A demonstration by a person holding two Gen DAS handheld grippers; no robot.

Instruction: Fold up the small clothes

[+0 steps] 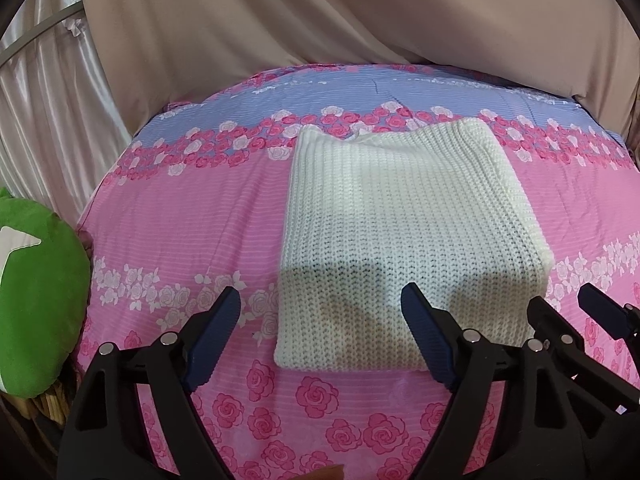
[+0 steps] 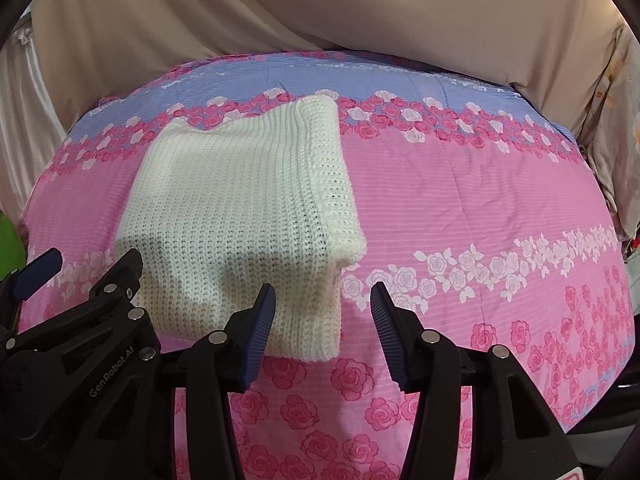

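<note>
Folding looked close to done: one white knitted garment (image 1: 404,236) lay as a neat layered rectangle on the rose-patterned bed (image 1: 180,220), with perhaps a last fold left. Two tools hung at its near edge, left gripper (image 1: 320,328) and right gripper (image 2: 322,320), jaws apart and empty; one green cushion (image 1: 36,296) sat left.

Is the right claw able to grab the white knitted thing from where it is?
Probably yes. The right claw is open, just before the white knit's near right corner, and nothing lies between them on the bedspread.
</note>
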